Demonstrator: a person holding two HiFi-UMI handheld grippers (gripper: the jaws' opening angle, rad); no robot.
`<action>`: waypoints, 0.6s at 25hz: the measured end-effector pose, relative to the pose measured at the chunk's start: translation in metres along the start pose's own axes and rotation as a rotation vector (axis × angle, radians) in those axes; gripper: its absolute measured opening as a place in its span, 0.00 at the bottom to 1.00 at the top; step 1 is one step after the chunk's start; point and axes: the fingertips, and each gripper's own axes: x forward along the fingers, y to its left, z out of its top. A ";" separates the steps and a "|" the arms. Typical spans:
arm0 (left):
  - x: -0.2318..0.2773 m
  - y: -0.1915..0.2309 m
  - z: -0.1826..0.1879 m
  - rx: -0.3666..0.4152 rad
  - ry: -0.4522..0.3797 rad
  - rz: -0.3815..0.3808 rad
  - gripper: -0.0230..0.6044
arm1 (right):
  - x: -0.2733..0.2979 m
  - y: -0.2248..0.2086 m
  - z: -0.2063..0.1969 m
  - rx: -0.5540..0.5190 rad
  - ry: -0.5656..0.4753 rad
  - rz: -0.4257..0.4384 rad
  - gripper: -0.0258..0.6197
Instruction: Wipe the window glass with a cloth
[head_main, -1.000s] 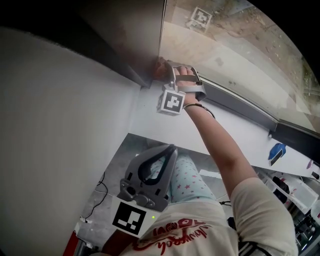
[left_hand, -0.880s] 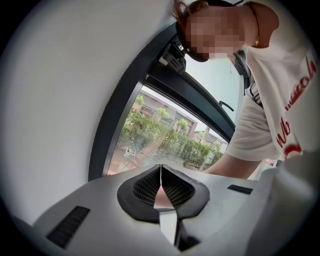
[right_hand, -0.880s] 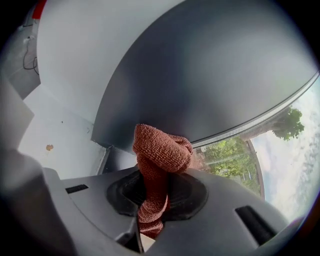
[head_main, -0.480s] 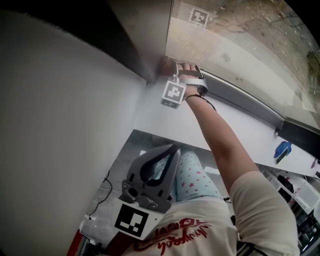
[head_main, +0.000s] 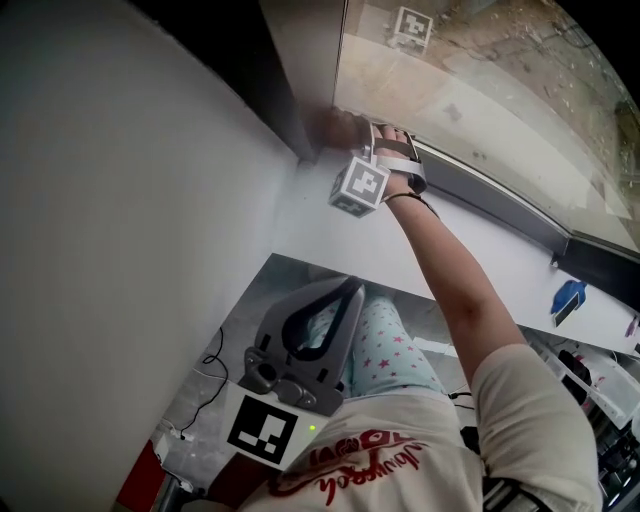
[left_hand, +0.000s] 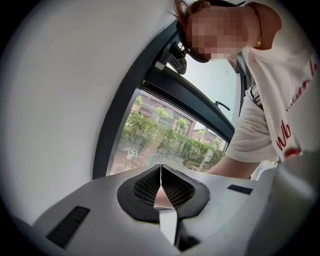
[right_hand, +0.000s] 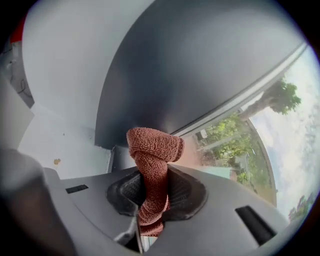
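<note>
Clamping the cloth (right_hand: 152, 165), blurred from overhead, is the right gripper (right_hand: 154, 176); the left gripper's (left_hand: 160, 175) jaws sit together.

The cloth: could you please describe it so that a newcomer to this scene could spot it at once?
Find the window glass and follow it down to its lower corner beside the dark frame. There the right gripper is clamped on a twisted strip of cloth whose folded end sticks out past the jaws. It is the only rust-brown, nubbly thing among grey and white surfaces.
</note>
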 end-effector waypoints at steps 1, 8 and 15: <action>-0.003 -0.004 0.003 0.008 -0.006 -0.009 0.07 | -0.018 -0.011 0.002 0.045 -0.027 -0.027 0.16; -0.005 -0.049 0.059 0.121 -0.047 -0.131 0.07 | -0.247 -0.139 0.029 0.475 -0.346 -0.247 0.16; -0.016 -0.106 0.108 0.243 -0.076 -0.260 0.07 | -0.453 -0.191 0.007 1.041 -0.573 -0.391 0.16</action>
